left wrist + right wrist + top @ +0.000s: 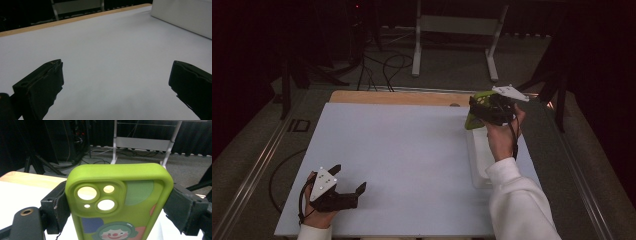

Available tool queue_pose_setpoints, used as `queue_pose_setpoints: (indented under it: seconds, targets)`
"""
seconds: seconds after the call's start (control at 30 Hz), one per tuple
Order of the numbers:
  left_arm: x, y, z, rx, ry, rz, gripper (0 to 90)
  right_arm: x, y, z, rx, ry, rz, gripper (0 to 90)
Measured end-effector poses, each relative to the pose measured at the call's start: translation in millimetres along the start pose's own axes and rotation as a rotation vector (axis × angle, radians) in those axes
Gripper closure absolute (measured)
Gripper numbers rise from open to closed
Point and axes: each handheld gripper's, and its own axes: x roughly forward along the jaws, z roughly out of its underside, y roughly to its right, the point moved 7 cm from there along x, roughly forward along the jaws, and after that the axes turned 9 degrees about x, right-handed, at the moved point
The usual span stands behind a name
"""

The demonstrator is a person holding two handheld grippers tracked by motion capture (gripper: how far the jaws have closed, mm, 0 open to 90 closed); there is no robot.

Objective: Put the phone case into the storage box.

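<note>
Green phone case (120, 202) sits clamped by its long edges in my right gripper (492, 107), lifted above the white tray (479, 155), while my left gripper (346, 186) rests wide open.

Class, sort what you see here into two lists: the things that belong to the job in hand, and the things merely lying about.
In the job:
right claw, shut on the phone case
phone case, green
white tray below it

Lying about:
left claw, open, holding nothing
white frame on the floor
floor cables
</note>
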Motion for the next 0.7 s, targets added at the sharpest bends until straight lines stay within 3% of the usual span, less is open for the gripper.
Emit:
queue_pose_setpoints:
  seconds: [0.7]
  targets:
    - [-0.2,-0.3,-0.2,0.000,0.003,0.000,0.2,12.6,21.7,-1.6,0.022,-0.012,0.073,15.9]
